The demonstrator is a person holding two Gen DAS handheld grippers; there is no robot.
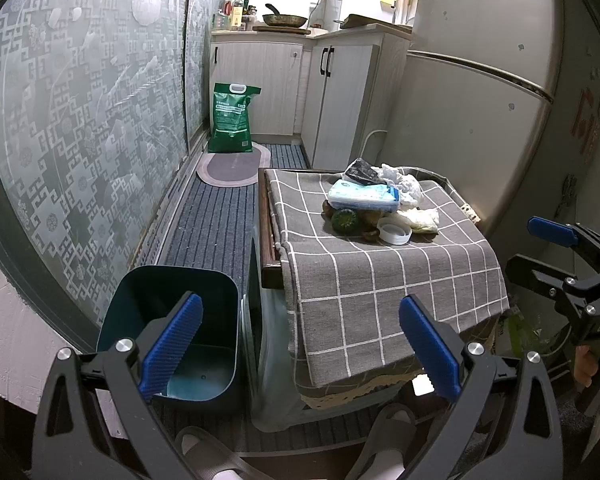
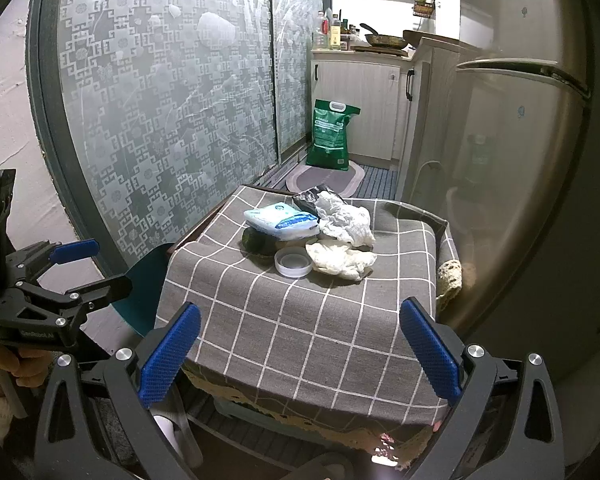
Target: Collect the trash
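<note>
A pile of trash sits on a small table with a grey checked cloth (image 1: 380,280) (image 2: 300,320): a blue-white tissue pack (image 1: 364,196) (image 2: 280,222), crumpled white paper (image 1: 404,184) (image 2: 344,222), a white wad (image 1: 420,220) (image 2: 340,260), a white round lid (image 1: 394,235) (image 2: 294,262), a dark wrapper (image 1: 360,172) (image 2: 308,200) and a green round thing (image 1: 345,220) (image 2: 254,242). A dark teal bin (image 1: 172,332) (image 2: 148,280) stands on the floor left of the table. My left gripper (image 1: 300,344) is open and empty, near the bin and table front. My right gripper (image 2: 300,352) is open and empty before the table.
A fridge (image 1: 480,80) (image 2: 520,140) stands right of the table. A frosted glass sliding door (image 1: 80,120) (image 2: 160,100) runs along the left. A green sack (image 1: 232,118) (image 2: 332,136) and oval mat (image 1: 232,164) lie by the kitchen cabinets (image 1: 260,72). My slippered feet (image 1: 384,440) are below.
</note>
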